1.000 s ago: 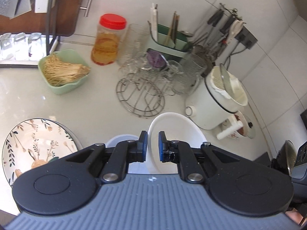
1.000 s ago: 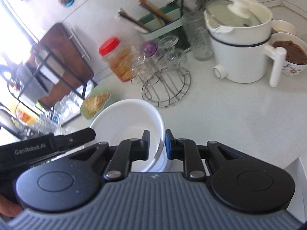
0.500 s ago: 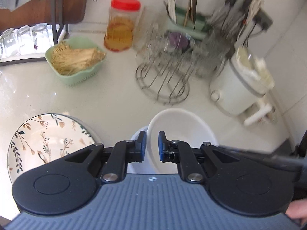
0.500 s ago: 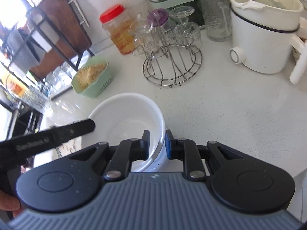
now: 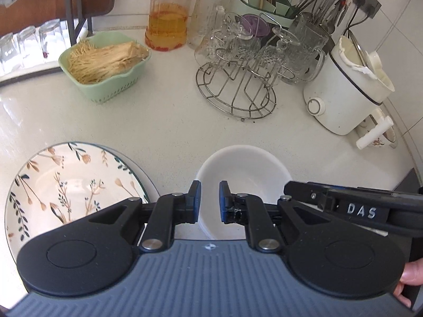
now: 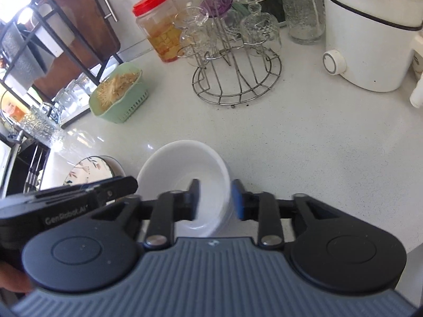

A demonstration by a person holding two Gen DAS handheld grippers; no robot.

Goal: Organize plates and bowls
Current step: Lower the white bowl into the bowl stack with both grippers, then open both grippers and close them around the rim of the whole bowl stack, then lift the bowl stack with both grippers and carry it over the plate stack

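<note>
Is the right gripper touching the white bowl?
Apart. In the right wrist view, the right gripper straddles the white bowl rim, jaws open, with counter visible between the blue pad and the bowl wall.

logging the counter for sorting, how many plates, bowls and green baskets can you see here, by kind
floral plate: 1
white bowl: 1 clearly visible, possibly stacked on another, cannot tell
green basket: 1
Total: 3

"DAS" on the right gripper's (image 5: 351, 208) side — "GenRobot.AI" on the left gripper's (image 6: 66, 211).
</note>
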